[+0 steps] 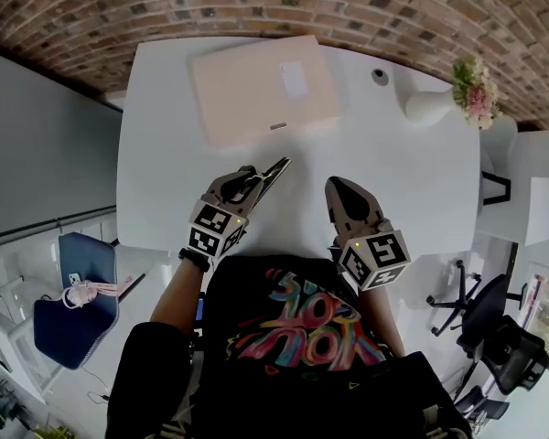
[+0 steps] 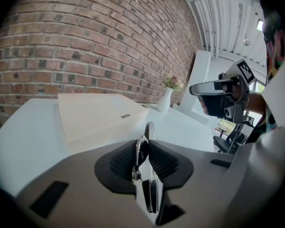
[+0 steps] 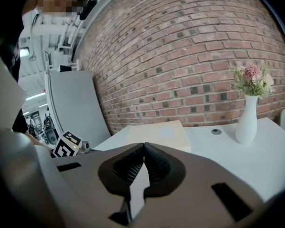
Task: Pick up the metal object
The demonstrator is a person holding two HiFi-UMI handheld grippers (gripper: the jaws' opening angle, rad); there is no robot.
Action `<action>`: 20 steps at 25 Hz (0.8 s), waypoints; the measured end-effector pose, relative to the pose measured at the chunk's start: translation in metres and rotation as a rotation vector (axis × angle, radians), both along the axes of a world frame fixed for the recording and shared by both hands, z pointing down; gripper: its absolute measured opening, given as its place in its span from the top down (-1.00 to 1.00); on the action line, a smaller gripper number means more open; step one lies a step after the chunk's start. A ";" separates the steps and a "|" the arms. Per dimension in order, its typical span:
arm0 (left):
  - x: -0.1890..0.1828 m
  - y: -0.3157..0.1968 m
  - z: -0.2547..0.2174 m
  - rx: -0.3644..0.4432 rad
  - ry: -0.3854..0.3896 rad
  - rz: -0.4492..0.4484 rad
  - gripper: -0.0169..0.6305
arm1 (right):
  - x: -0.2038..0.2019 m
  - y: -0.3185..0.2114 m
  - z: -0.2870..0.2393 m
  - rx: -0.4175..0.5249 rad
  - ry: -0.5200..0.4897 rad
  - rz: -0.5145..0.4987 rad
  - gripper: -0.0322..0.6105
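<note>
The left gripper (image 1: 253,176) clamps a thin, shiny metal object (image 1: 277,168); the right gripper (image 1: 338,187) is closed, empty. Smooth white table (image 1: 412,186) at centre; flat beige box (image 1: 261,90) at upper centre; rough brick wall (image 1: 348,7) along the top.

Edge-on between the dark pads of the left gripper (image 2: 143,146), the thin shiny metal object (image 2: 150,128) keeps its flat sides covered, and its lower end drops out of sight behind the gripper's grey body. From the head view only its slim tip juts past the jaws. The pale label (image 1: 294,78) on the flat beige box (image 1: 256,103) is too small to read. A small dark round item (image 1: 380,76) beside the white vase (image 1: 428,106) cannot be identified. In the right gripper view, the right gripper (image 3: 143,147) masks all of its partner but the marker cube (image 3: 66,147).
</note>
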State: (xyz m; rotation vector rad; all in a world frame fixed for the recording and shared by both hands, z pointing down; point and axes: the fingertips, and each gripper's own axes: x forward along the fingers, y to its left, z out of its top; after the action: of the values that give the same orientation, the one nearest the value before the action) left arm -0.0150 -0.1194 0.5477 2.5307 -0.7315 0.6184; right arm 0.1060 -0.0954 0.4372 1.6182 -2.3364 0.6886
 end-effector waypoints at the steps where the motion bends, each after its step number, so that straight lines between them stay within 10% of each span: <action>1: -0.001 -0.001 -0.004 0.006 0.004 -0.009 0.67 | 0.000 0.000 -0.001 0.003 -0.001 -0.003 0.84; 20: -0.045 -0.023 -0.121 0.227 0.115 -0.238 0.67 | -0.008 -0.021 -0.023 0.068 0.008 -0.121 0.84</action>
State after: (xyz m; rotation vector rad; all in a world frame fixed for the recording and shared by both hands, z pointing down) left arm -0.0599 -0.1425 0.4269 2.5988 -1.0937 0.3213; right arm 0.0985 -0.1166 0.4139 1.4884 -2.4525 0.5827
